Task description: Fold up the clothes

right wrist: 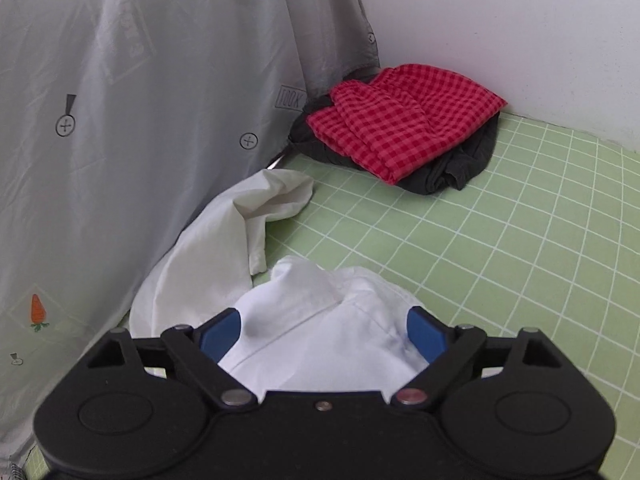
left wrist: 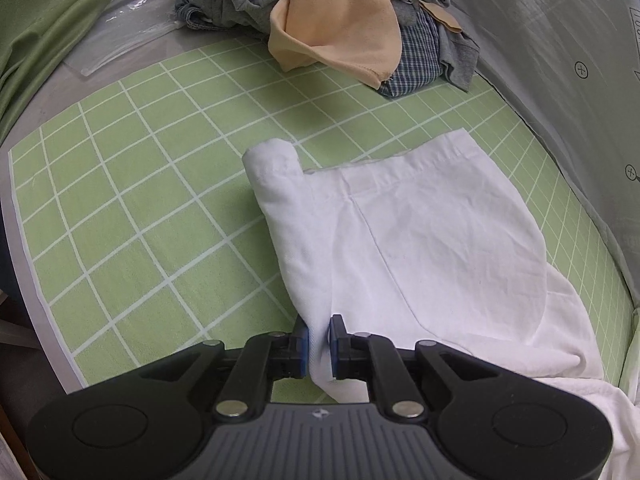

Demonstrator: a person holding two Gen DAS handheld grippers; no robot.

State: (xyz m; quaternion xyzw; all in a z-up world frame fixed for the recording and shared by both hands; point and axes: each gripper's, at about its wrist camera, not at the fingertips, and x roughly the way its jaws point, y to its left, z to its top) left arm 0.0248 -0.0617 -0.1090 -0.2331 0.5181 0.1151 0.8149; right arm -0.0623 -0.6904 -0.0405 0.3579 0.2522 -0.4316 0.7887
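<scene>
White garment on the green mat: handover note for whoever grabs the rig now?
Left gripper: jaws shut on a pinched fold at the near edge of the white garment.
Right gripper: jaws open, white cloth bunched between them, pads not pressing it.
Garment lies on the green grid mat, partly flat, far left corner rolled over, one end crumpled against the grey carrot-print cloth.
Done: folded red check piece stacked on a dark garment in the corner.
Left: finish folding the white one; then the unfolded pile at the mat's far edge.
</scene>
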